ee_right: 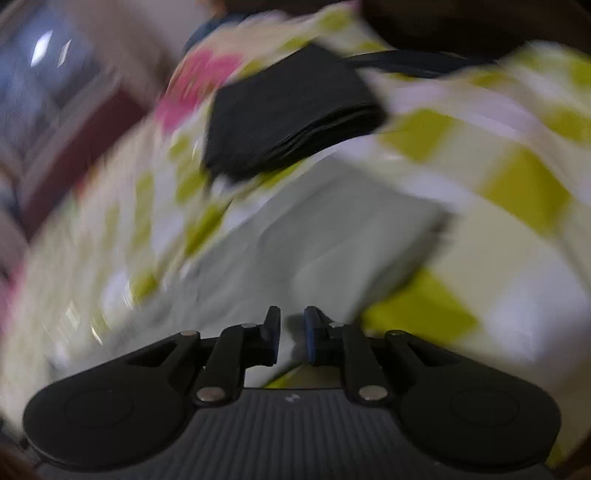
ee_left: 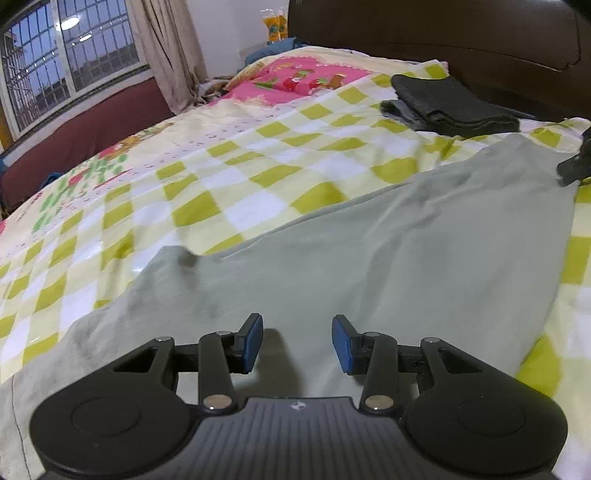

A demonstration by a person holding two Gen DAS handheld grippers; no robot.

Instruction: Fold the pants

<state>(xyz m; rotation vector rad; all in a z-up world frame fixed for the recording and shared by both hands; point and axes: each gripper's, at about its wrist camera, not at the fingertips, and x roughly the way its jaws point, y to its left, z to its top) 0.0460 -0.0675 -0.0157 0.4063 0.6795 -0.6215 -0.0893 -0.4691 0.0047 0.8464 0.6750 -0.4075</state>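
Fold pending: the pale grey-green soft cotton pants [ee_left: 369, 258] lie spread flat on the yellow-and-white checked bedspread [ee_left: 229, 177], no fold visible.

Left gripper [ee_left: 297, 343] hovers over them, jaws apart, empty. Right gripper [ee_right: 291, 334] blurred, narrowly parted, nothing visibly between. A dark folded garment stack [ee_left: 450, 107] rests beyond.

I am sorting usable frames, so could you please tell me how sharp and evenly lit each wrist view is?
Left wrist view: mostly sharp, with fisheye bending at the edges; the pants and quilt read clearly, and a ceiling light glares in the window. Right wrist view: heavy motion blur smears the quilt and pants; only the right gripper stays crisp.
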